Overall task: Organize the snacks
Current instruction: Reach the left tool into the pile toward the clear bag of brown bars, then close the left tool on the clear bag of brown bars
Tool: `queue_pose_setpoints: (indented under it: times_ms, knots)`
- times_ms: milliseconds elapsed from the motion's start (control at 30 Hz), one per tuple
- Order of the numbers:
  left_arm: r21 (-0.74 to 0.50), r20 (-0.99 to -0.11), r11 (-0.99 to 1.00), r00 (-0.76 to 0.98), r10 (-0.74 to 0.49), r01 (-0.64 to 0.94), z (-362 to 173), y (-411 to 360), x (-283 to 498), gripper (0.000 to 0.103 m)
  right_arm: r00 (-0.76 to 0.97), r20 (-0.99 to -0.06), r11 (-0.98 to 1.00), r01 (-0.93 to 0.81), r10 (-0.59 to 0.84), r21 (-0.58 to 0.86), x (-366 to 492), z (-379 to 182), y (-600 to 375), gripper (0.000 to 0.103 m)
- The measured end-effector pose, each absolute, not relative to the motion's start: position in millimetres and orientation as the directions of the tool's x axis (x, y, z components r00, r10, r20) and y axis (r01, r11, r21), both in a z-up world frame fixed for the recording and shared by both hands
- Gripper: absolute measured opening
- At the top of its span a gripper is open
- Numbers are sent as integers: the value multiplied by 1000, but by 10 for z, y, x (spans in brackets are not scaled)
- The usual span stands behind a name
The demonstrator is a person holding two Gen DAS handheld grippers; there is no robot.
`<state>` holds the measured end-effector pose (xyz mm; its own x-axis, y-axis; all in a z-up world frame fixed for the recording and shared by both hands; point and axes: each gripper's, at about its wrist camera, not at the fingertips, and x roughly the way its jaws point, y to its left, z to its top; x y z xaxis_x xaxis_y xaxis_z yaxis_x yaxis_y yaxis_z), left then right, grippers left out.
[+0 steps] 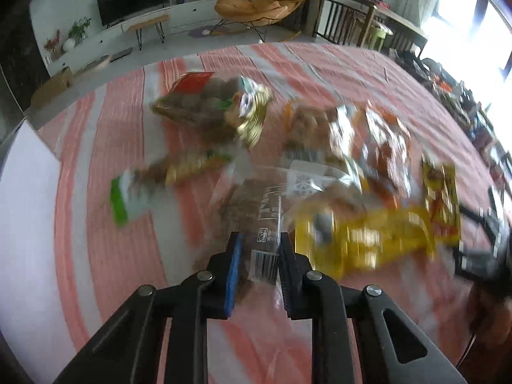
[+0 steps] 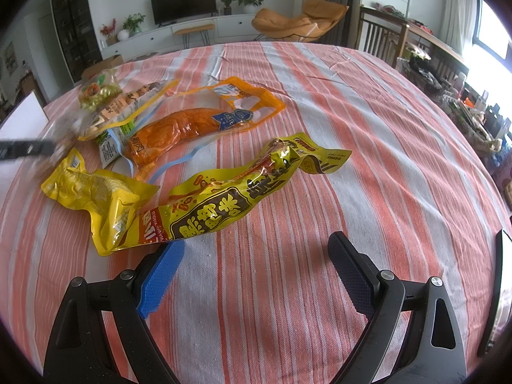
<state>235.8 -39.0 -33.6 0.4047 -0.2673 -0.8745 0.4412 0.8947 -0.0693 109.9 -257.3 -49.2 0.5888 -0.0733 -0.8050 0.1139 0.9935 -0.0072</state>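
I am clamping my left tongs [image 1: 259, 249] on the near edge of a clear plastic snack bag with a barcode and brown contents [image 1: 256, 211], which is lying just ahead of them on the red-and-white striped cloth [image 1: 105, 147]; gripping only thin film, I judge it could slip or drag the crinkled yellow pouch [image 1: 361, 240] touching its right side. My right tongs [image 2: 256, 249] are hanging apart and empty, the long yellow printed wrapper [image 2: 243, 188] just ahead to their left. Their sharp view is showing an orange vacuum pack [image 2: 179, 128], only a blur in the left one.
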Motion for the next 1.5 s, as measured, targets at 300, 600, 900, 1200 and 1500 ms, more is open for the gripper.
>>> queue_pose_setpoints:
  times_ms: [300, 600, 900, 1200, 1500]
  knots:
    - [-70, -886, 897, 385, -257, 437, -345, -30, 1452, 22, 589, -805, 994, 114, -73, -7, 1100, -493, -2567, 94]
    - [-213, -872, 902, 343, -349, 376, -341, 305, 1220, 79, 589, -805, 994, 113, -72, -6, 1102, -493, -2565, 94]
    - [-282, -831, 876, 356, -426, 390, -134, 320, 1240, 79, 589, -805, 994, 113, -72, -6, 1103, -493, -2562, 94]
    - [-339, -814, 873, 356, -459, 351, -111, 415, 1401, 79, 589, -805, 994, 113, -72, -6, 1105, -494, -2563, 94]
    - [-425, -782, 859, 363, -507, 286, -67, 611, 1551, 79, 589, -805, 994, 113, -72, -6, 1107, -495, -2562, 94]
